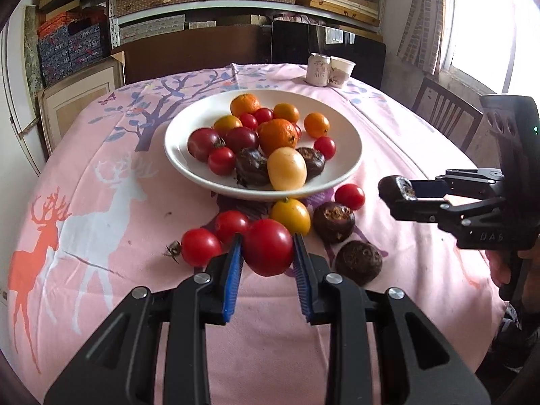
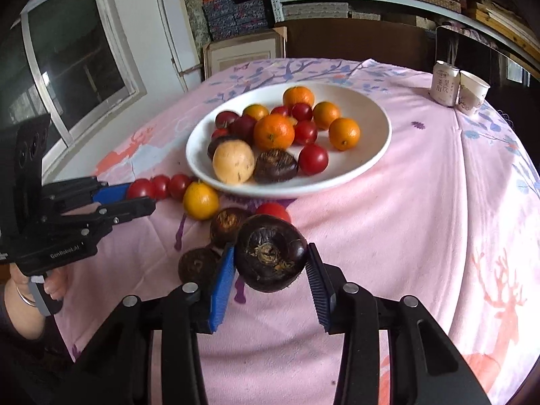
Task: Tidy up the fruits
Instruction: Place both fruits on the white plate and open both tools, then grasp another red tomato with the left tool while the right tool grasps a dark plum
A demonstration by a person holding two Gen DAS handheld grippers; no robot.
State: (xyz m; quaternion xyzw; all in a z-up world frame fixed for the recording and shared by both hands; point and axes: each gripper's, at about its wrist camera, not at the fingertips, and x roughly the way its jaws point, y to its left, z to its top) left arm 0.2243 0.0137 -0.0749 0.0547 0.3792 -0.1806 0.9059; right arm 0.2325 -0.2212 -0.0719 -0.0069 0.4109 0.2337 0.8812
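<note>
fruits mostly piled in wide white ceramic bowl (image 1: pixel 344 141), straight ahead of both tongs on pink deer-print tablecloth (image 1: pixel 101 202). left gripper (image 1: pixel 268 253) pinching big round red tomato (image 1: pixel 268 247) between its blue ribbed pads, both pads touching the skin. just left of its tips two smaller red cherry tomatoes (image 1: pixel 201 247), one beside the other; loose dried stem (image 1: pixel 173 249) left of those. yellow-orange round citrus (image 1: pixel 291 216) just ahead of the tips, touching bowl's near rim. two dark brown water chestnuts (image 1: pixel 334 222) right of the tips on cloth, another small red tomato (image 1: pixel 350 196) beyond them. right gripper (image 2: pixel 270 263) clamped on dark purple-brown water chestnut (image 2: pixel 270 257), stem scar facing camera, lifted off cloth. far beyond the bowl, white drink can (image 1: pixel 318 69) touching white paper cup (image 1: pixel 341 71)
</note>
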